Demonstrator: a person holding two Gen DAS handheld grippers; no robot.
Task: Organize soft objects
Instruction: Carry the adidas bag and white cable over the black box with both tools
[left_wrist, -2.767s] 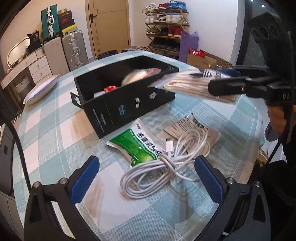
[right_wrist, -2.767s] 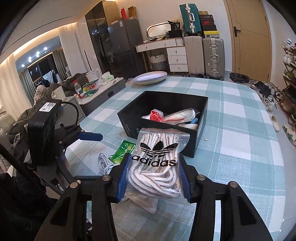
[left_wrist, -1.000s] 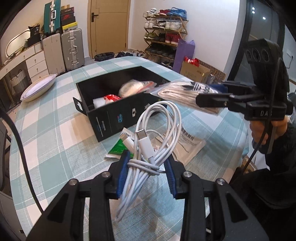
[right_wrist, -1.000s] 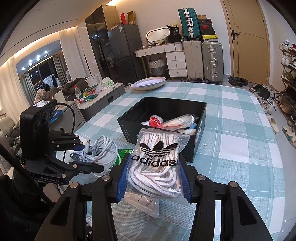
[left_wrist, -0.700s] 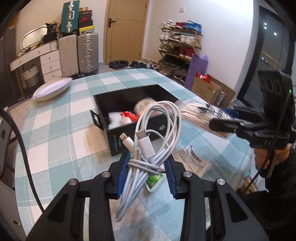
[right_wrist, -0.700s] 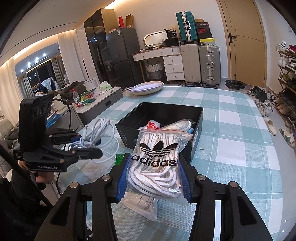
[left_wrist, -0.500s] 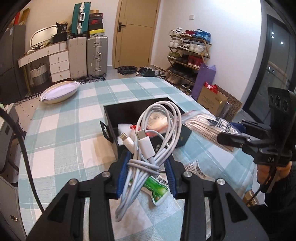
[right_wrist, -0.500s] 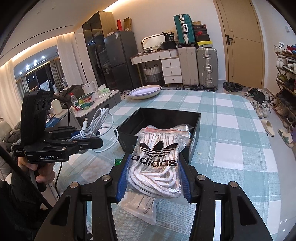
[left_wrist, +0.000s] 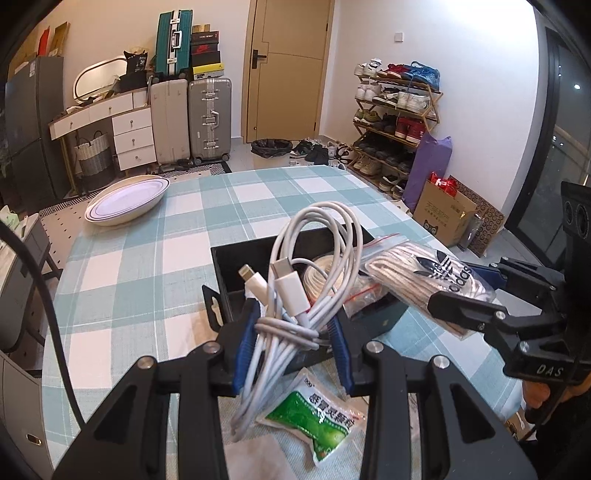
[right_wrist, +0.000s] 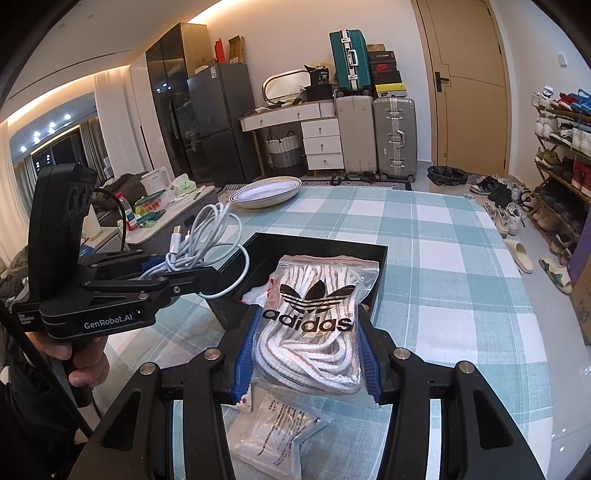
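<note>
The left hand-held gripper (left_wrist: 291, 343) is clamped on a coiled white charging cable (left_wrist: 314, 266), whose loops rise above the blue pads (left_wrist: 243, 347) while the loose ends hang below. It is held in the air over the near edge of the black box (left_wrist: 236, 266). The right hand-held gripper (right_wrist: 304, 354) is closed on a clear zip bag of white shoelaces (right_wrist: 314, 325) printed with the adidas logo, also lifted above the table (right_wrist: 443, 258) and just in front of the box's near wall. Inside the open box (right_wrist: 317, 243) lie a few packets, partly hidden by the held things. On the checked tablecloth below the grippers rest a green sachet (left_wrist: 314, 417) and a clear printed packet (right_wrist: 277, 432). A white oval dish (right_wrist: 266, 192) sits at the table's far end, well apart from the box.
</note>
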